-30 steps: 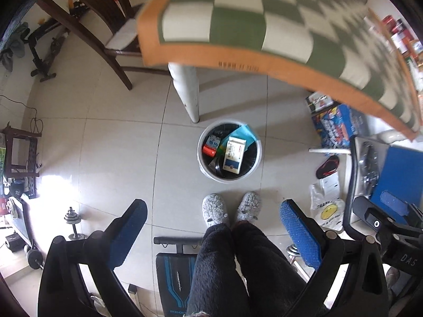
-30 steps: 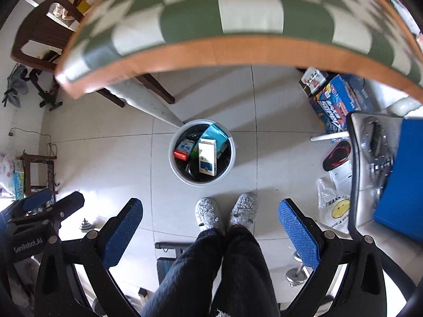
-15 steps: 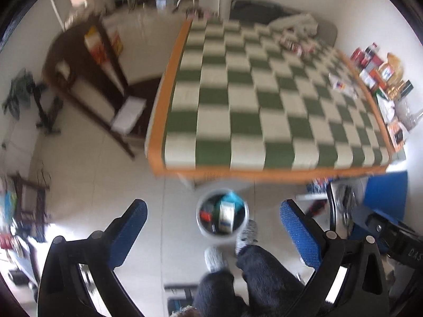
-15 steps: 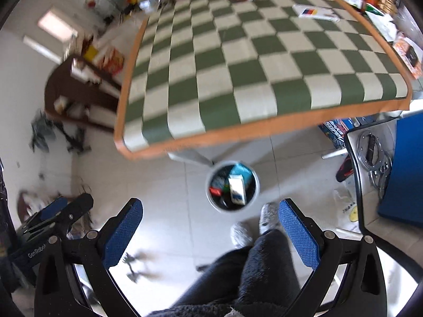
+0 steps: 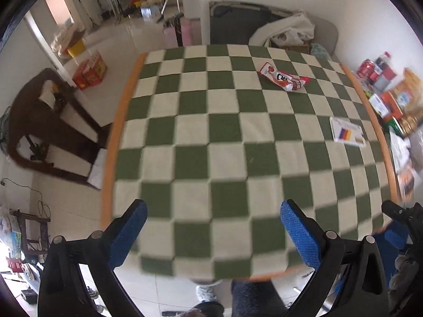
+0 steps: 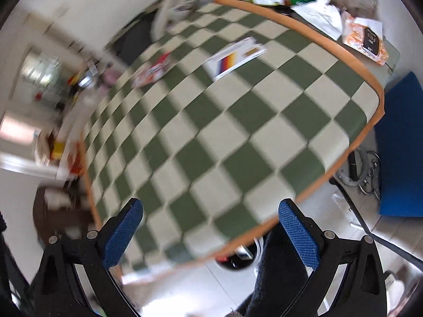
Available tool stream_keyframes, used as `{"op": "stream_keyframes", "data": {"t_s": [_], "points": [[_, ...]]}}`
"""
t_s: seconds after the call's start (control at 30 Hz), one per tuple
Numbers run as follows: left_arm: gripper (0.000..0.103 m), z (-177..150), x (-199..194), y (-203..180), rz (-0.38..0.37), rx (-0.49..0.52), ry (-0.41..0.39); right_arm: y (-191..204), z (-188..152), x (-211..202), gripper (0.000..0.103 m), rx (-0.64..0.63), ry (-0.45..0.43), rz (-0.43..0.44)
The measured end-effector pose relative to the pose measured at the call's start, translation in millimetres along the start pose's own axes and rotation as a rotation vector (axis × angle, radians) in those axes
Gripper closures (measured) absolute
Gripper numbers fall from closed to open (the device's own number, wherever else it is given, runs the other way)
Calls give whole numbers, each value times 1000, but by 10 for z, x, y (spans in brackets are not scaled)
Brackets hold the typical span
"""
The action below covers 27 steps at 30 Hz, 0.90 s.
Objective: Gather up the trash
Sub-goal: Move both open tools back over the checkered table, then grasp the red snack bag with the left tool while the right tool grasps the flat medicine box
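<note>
both hand-held grippers swing up from the bin to the table

a second ago both cameras looked straight down at the white bin on the floor, already holding boxes and wrappers, with the person's slippers beside it. now both have tilted up to take in the green-and-cream checked table (image 5: 211, 132), so the drop looks finished and the search for the next piece has begun.

the left hand-held gripper (image 5: 211, 235) is spread wide with nothing between its blue pads, and it hangs over the near edge of the table. the right hand-held gripper (image 6: 208, 235) is equally wide and empty; its view is smeared by motion, so it is swinging fast.

two pieces of trash remain on the table. a crumpled red-and-white wrapper (image 5: 284, 77) lies toward the far side, and a flat white box with a black, red and yellow mark (image 5: 346, 132) lies near the right edge. they are well apart from each other. in the right view the box (image 6: 235, 57) sits closer to the centre than the wrapper (image 6: 152, 71), so it is my guess for the right side's next target. the bin (image 6: 239, 257) shows only as a sliver under the table's near edge.

the task looks most of the way done.
</note>
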<state>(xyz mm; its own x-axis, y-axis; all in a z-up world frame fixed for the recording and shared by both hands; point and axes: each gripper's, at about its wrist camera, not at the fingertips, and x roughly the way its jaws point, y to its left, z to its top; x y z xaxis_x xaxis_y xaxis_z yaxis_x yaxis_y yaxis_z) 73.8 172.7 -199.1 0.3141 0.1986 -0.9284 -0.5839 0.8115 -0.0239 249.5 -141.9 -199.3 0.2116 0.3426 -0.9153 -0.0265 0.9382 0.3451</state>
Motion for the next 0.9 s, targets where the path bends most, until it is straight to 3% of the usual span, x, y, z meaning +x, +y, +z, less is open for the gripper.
{"op": "stream_keyframes", "data": {"t_s": [0.3,0.47,0.6,0.67,0.8,0.87,0.9], "points": [[0,766,1205,225,29,-21,191,-323,1820,1222,0,236,102,-101],[0,1183,1738,92,55,-56,257,-427,2508,1919,0,375,158,-139],[0,1417,2005,30,53,-82,285,-432,2822,2301,0,471,191,-195],[0,1508,2113,21,42,-96,292,-323,2943,2359,0,459,160,-226],[0,1639,2313,45,-18,-163,314,52,3126,2557,5,278,128,-354],[1,1673,2388,47,-64,-193,312,270,3167,2644,20,138,103,-410],[1,1696,2421,30,-84,-199,308,374,3174,2650,23,72,75,-404]]}}
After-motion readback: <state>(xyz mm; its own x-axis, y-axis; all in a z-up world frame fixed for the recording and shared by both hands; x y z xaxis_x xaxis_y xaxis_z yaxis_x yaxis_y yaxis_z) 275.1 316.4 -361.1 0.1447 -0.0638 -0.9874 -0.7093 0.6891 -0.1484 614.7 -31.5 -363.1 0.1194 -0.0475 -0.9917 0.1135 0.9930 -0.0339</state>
